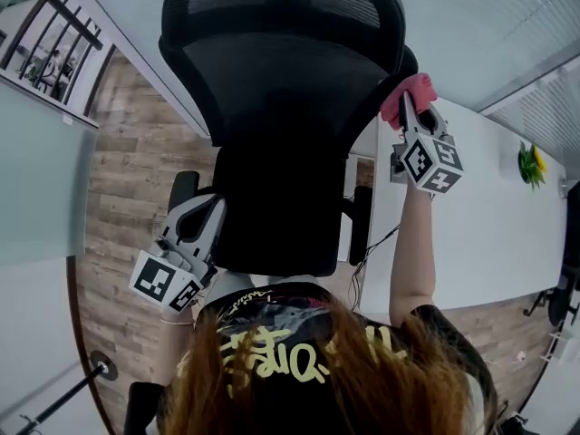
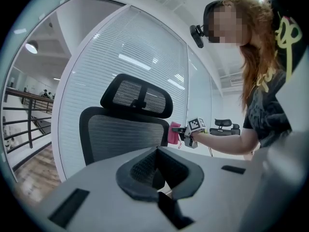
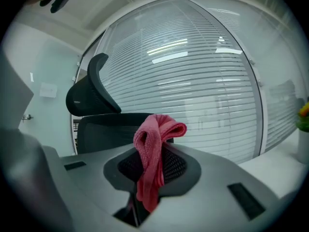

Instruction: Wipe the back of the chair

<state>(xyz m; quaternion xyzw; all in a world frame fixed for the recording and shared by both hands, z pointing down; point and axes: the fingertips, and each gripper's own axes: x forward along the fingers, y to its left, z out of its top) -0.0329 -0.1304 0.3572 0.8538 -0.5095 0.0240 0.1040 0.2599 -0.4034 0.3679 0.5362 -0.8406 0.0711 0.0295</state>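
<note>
1. Head view: the right arm reaches straight forward, and the right claw (image 1: 408, 109) sits at the upper right edge of the chair back (image 1: 281, 107), below the headrest (image 1: 281, 3).
2. Right gripper view shows that claw pinching a pink cloth (image 3: 154, 139), which is bunched above the jaws with a tail hanging below them.
3. From the left gripper view, the cloth sits right at the chair back's right rim.
4. The left arm is bent low. The left claw (image 1: 195, 229) hangs at the chair's lower left, just beside the armrest (image 1: 182, 188), with its jaws pressed together on nothing.
5. A white table (image 1: 489, 234) runs close along the chair's right side, and a small plant (image 1: 530, 163) stands at its far end.
6. Left of the chair lies open wooden floor (image 1: 127, 179).
7. Beyond the chair is a glass wall with blinds (image 3: 203, 81).
</note>
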